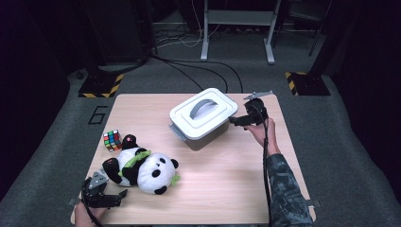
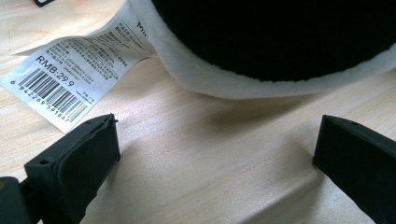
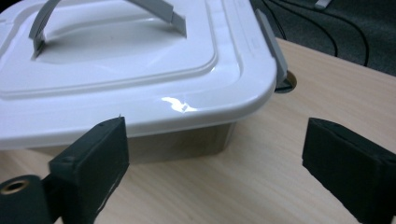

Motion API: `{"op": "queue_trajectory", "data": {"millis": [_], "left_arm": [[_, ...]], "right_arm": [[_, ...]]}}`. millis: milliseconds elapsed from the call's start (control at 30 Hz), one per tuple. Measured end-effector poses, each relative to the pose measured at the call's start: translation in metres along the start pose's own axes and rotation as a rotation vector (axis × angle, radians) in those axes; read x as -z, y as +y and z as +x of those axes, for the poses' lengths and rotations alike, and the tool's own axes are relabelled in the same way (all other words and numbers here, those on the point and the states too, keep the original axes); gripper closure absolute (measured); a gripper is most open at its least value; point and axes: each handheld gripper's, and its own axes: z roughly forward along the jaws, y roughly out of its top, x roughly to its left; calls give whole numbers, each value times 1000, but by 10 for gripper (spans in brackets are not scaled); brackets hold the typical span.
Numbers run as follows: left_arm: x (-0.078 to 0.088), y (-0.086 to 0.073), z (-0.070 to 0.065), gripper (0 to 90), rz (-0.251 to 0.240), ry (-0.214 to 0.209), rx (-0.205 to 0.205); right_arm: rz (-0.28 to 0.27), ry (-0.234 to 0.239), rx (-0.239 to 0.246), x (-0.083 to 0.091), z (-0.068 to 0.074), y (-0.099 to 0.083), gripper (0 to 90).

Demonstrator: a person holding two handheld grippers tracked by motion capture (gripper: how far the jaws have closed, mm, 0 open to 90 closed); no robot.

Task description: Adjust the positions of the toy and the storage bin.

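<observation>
**Wooden table, dark studio floor: right gripper at the lidded box**

White-lidded storage box (image 1: 203, 118) sits at the table's (image 1: 227, 175) far middle, grey handle lying flat, lid on. Right gripper (image 1: 235, 121) hangs just beside its right corner, jaws wide apart, nothing between them. Likely step: approach to the side latch (image 3: 273, 44); the next move calls for lining up on it. Left gripper (image 1: 120, 195) rests open near the plush panda (image 1: 144, 165). Panda's tag (image 2: 70, 74) reads "RMB:29.9" above a barcode. Rubik's cube (image 1: 112, 140) beyond; floor marked "6" (image 1: 98, 115).
</observation>
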Motion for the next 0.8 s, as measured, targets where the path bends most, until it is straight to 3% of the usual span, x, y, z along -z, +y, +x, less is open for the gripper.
{"op": "queue_trajectory", "data": {"millis": [500,533,567,800], "left_arm": [[0,0,0,0,-1,0,1],[0,0,0,0,0,0,-1],[0,0,0,0,0,0,0],[0,0,0,0,1,0,-1]], "right_arm": [[-9,-68,-26,-29,-9,33,374],[-5,-69,-39,-31,-9,34,397],[4,-77,-45,-35,-11,35,475],[3,-110,-104,-39,-16,34,661]]}}
